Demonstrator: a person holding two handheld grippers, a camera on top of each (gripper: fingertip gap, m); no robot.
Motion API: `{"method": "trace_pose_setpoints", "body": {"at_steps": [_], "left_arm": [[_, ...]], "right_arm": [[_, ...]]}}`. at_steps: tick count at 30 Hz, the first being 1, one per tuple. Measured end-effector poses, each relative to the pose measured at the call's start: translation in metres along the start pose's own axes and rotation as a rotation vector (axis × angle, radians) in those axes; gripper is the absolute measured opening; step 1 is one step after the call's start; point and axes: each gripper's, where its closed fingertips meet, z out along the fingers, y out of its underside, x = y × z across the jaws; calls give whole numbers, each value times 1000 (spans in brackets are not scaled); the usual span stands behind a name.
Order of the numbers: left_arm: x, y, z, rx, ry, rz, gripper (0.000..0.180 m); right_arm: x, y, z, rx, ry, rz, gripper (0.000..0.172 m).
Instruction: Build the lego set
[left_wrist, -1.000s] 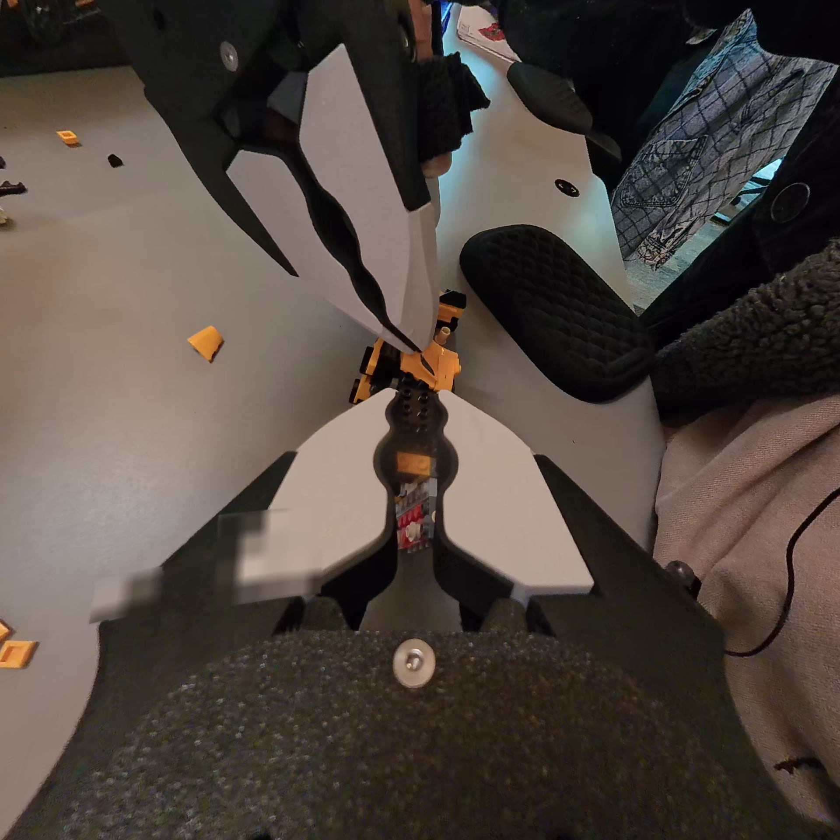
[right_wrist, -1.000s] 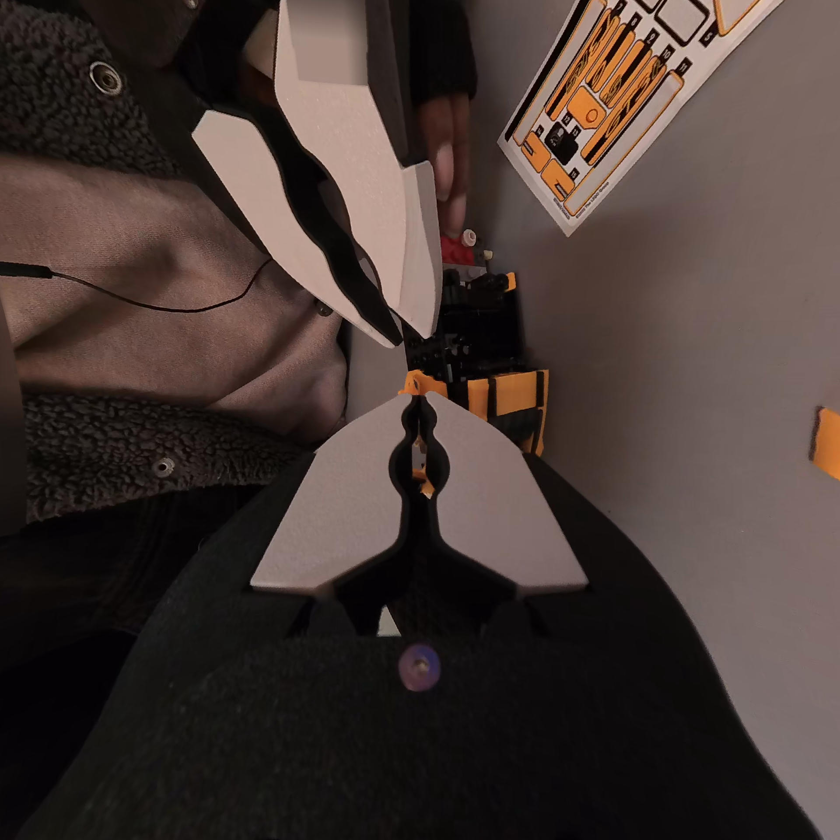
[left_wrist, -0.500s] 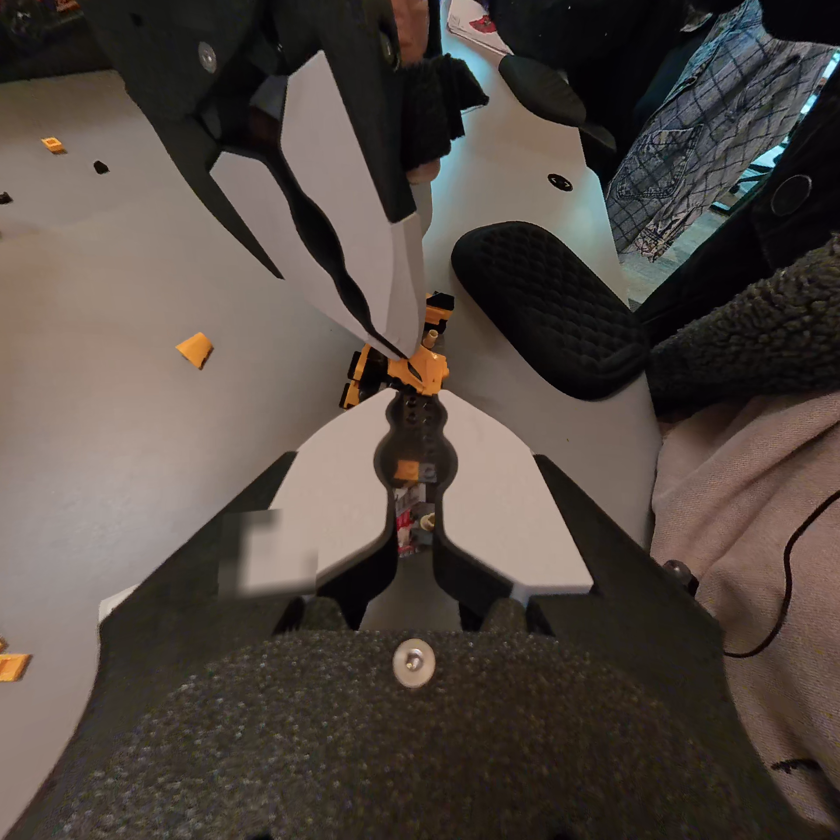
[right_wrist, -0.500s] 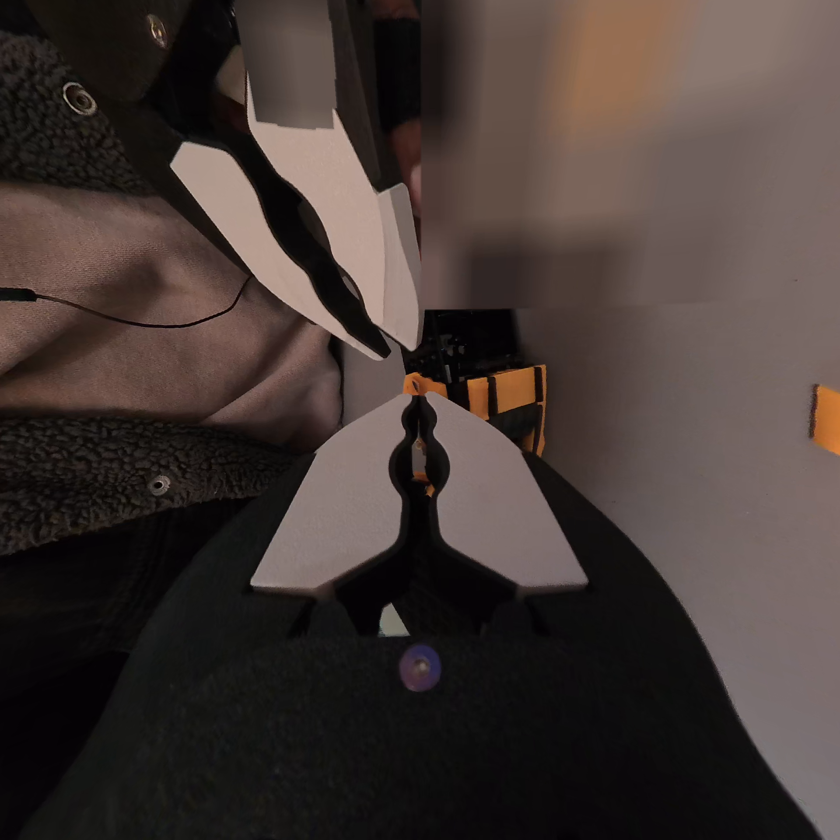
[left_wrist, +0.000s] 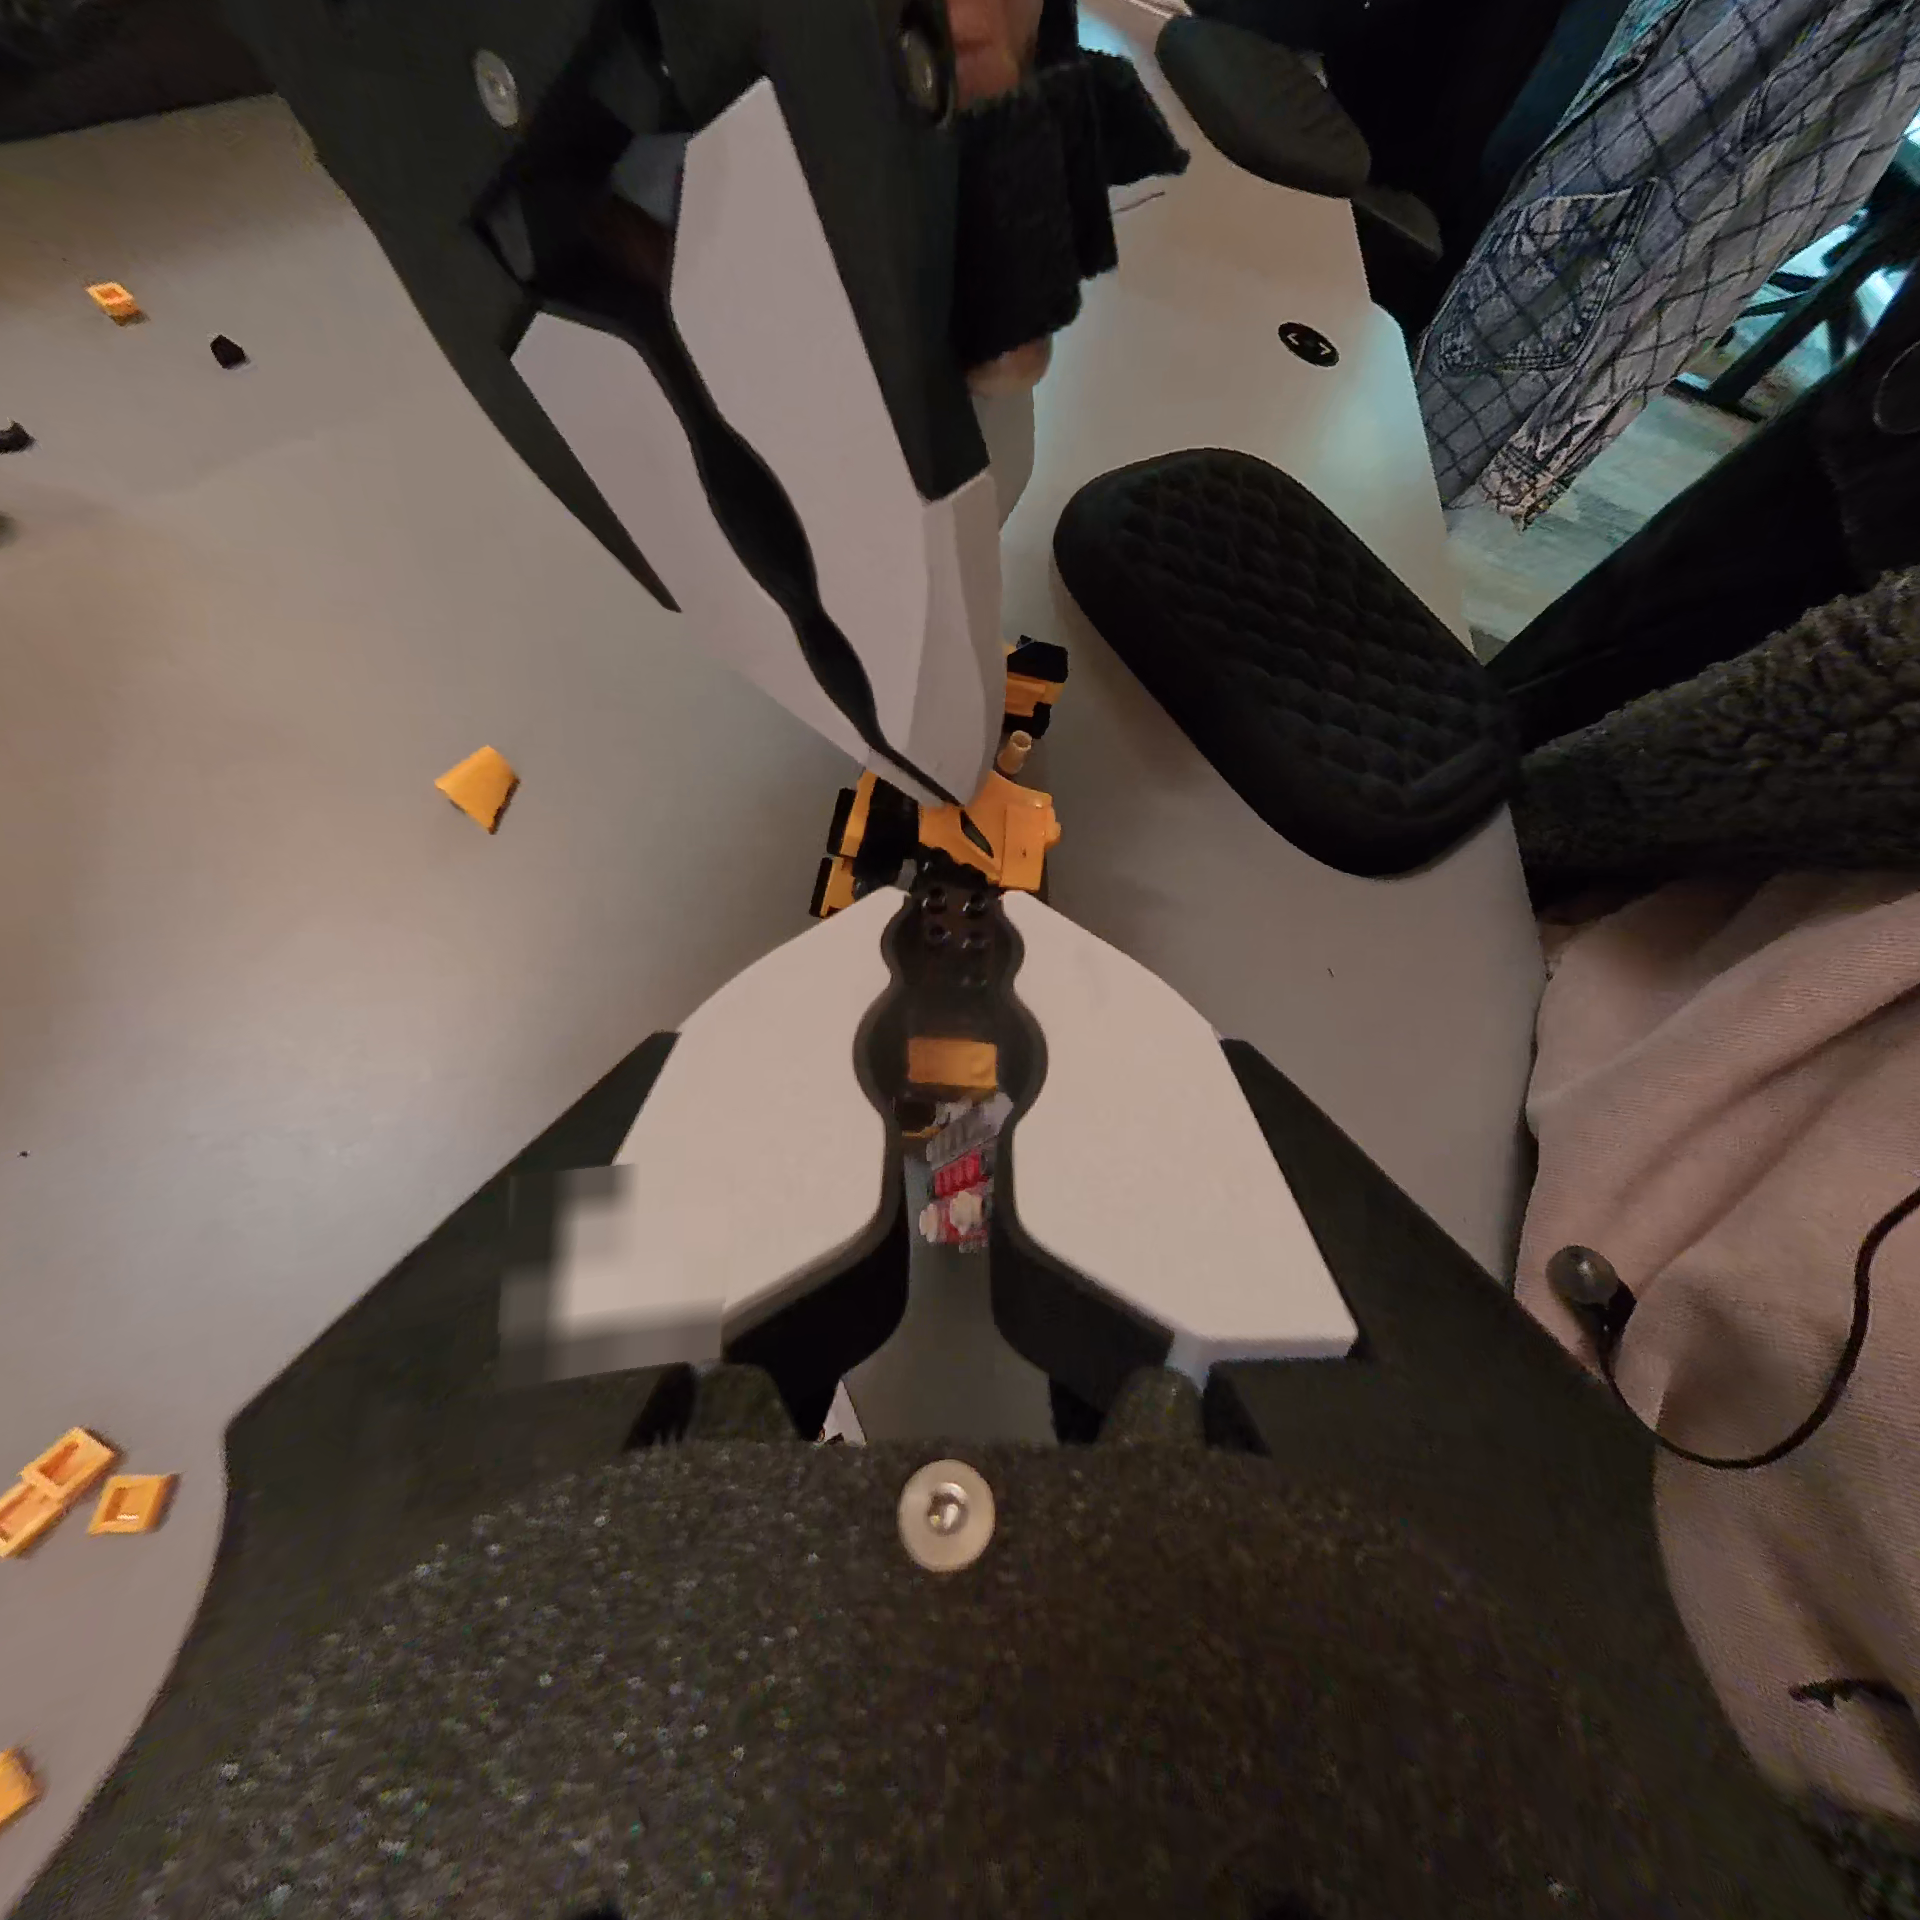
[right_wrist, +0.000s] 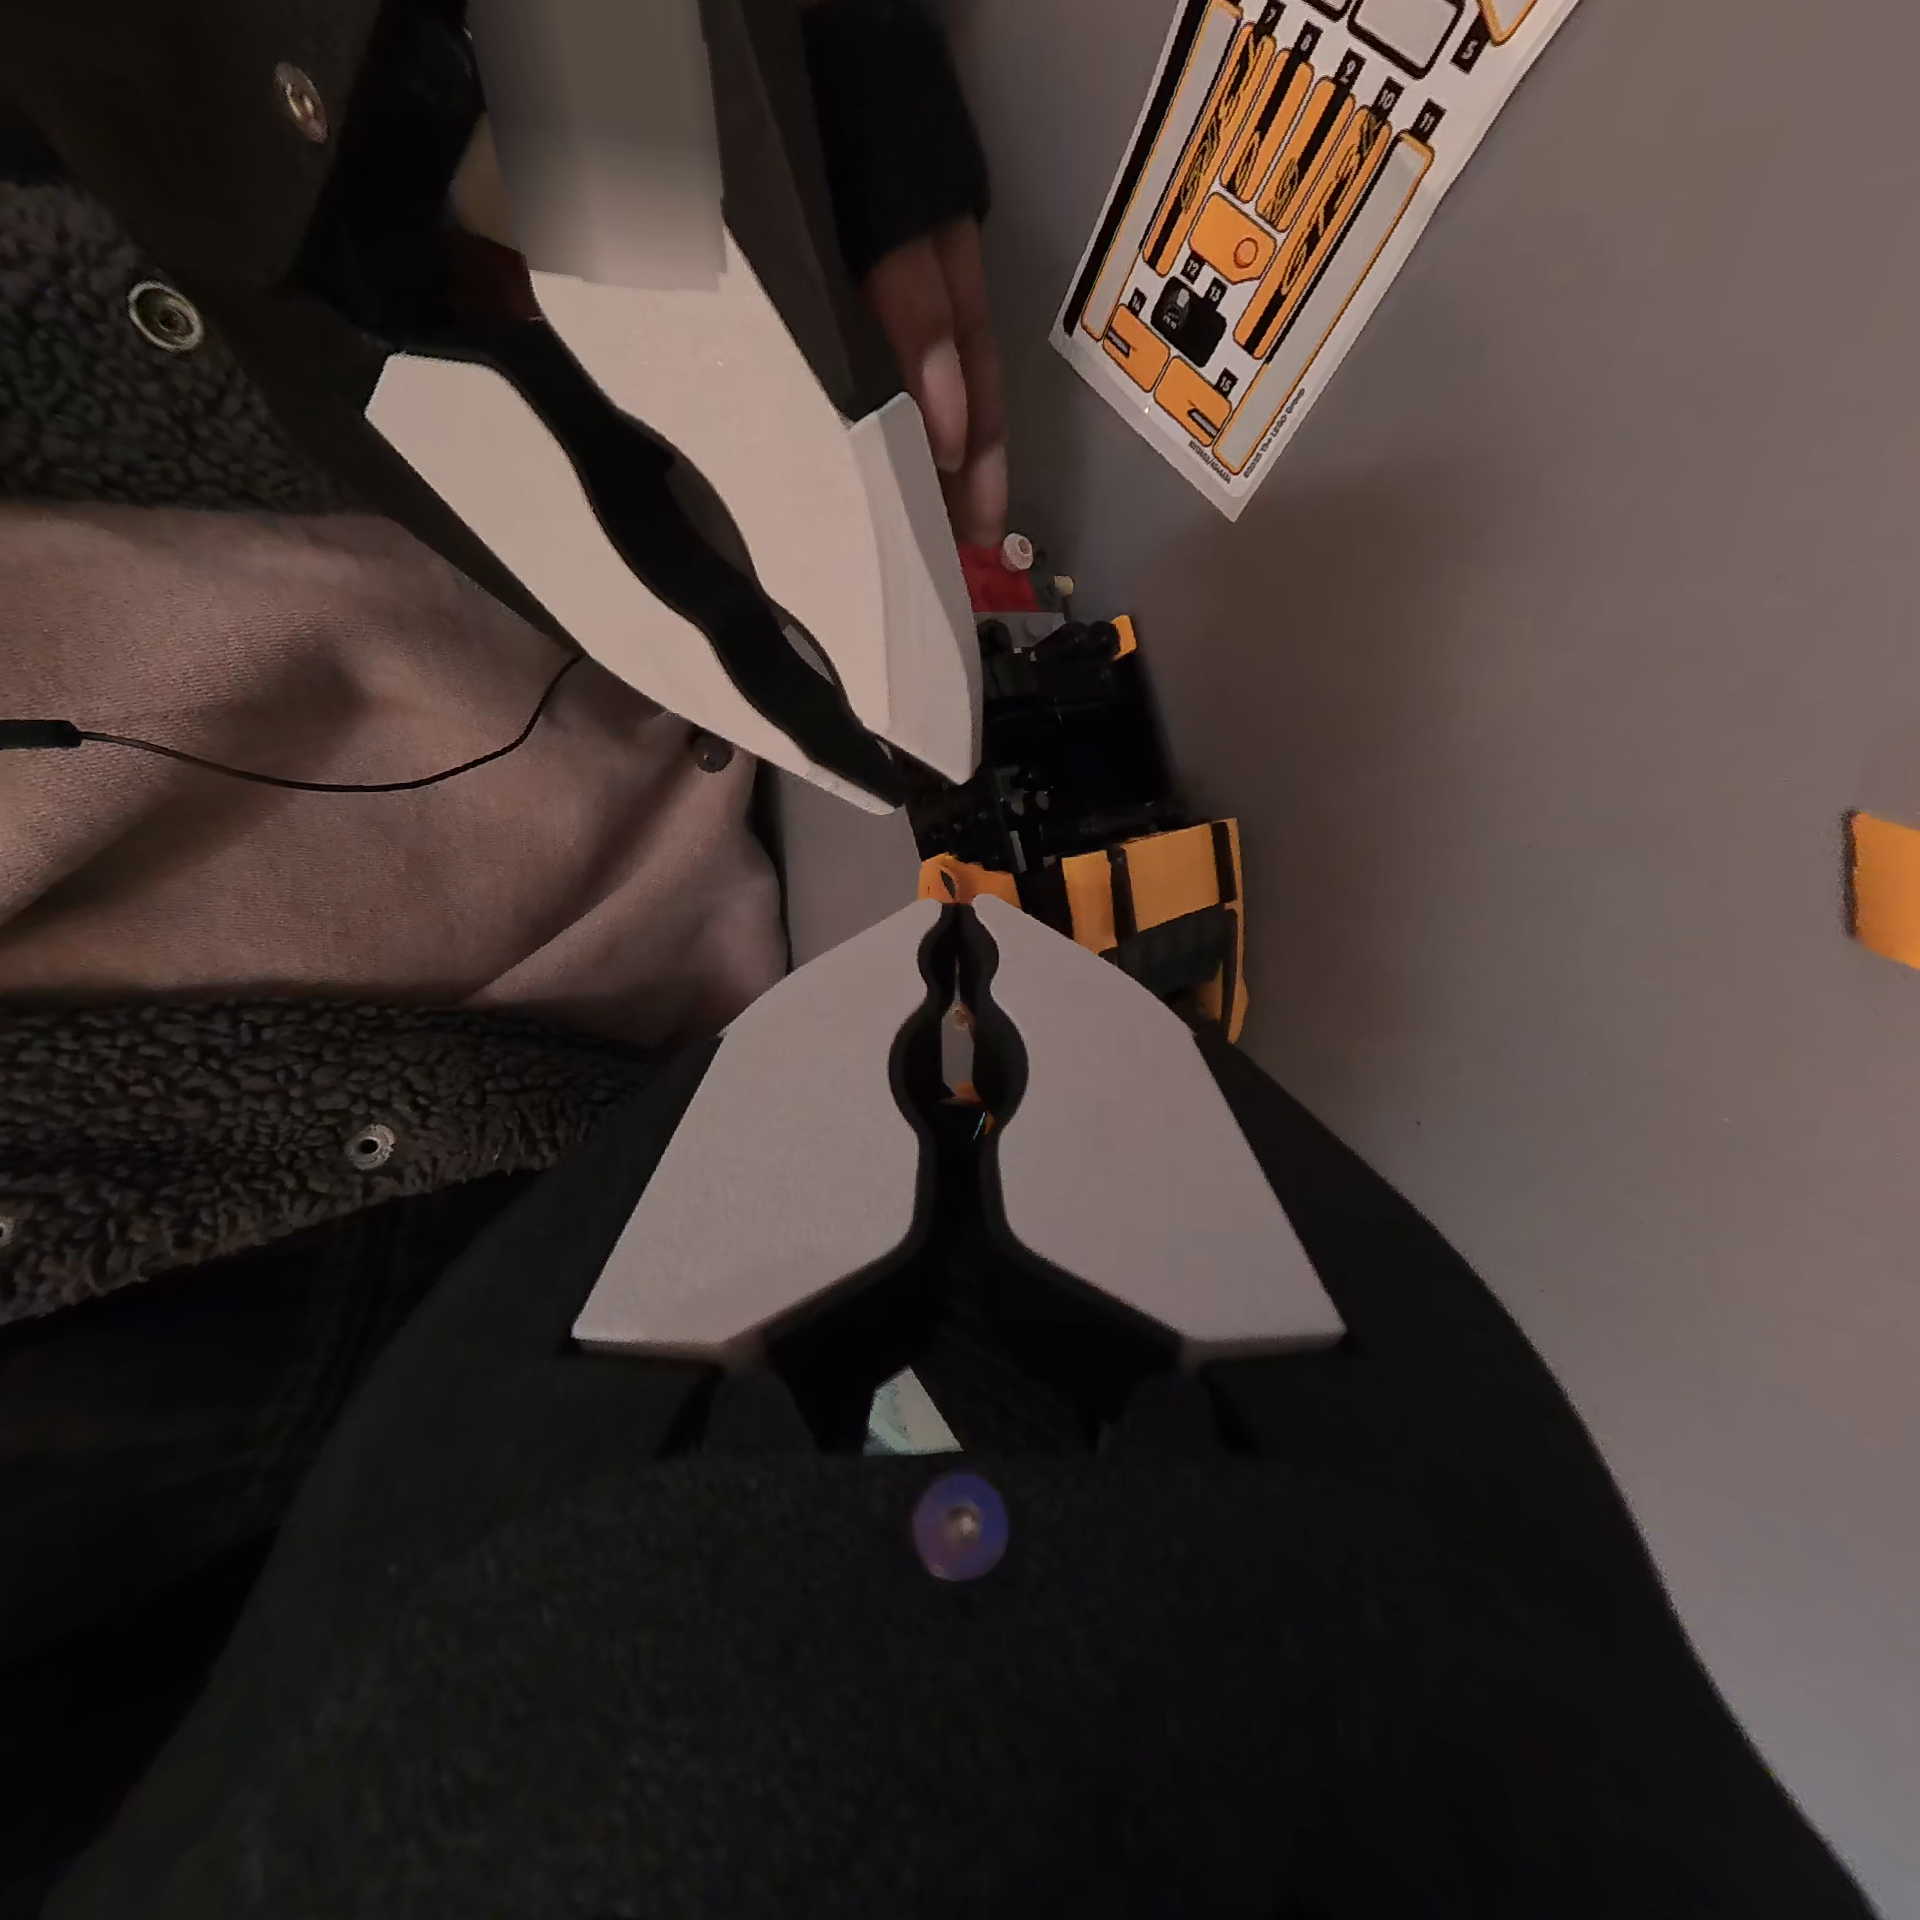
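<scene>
My left gripper (left_wrist: 951, 904) is shut on a black and orange brick model (left_wrist: 940, 831), with the pads pressing on its black studded part just above the grey table (left_wrist: 312, 935). The model's rear end, with red and white bits, shows between my fingers. My right gripper (left_wrist: 935, 790) comes down from above with its fingers shut, and its tips rest on the orange sloped piece at the model's front. In the right wrist view my right gripper (right_wrist: 958, 906) is shut against that orange piece of the model (right_wrist: 1143, 894), and the left gripper (right_wrist: 925, 779) grips the black part.
Loose orange pieces lie on the table (left_wrist: 478, 787), (left_wrist: 73, 1475), (right_wrist: 1886, 904). A sticker sheet (right_wrist: 1288, 239) lies beyond the model. A black padded armrest (left_wrist: 1278, 665) and a person's clothing (left_wrist: 1714, 1143) with a thin cable border the table's right edge. The grippers' ends are close to 5 centimeters from one another.
Both grippers and the model have shifted only slightly. The left grasp on the model holds, and the right gripper stays shut at the orange front piece.
</scene>
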Motion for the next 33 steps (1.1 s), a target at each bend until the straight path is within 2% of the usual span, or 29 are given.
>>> {"method": "trace_pose_setpoints", "body": {"at_steps": [15, 33], "left_arm": [[-5, 1, 6, -15, -11, 21, 11], [-5, -12, 17, -24, -17, 81, 10]], "right_arm": [[0, 1, 0, -20, 28, 5, 0], [0, 2, 0, -53, 57, -7, 0]]}}
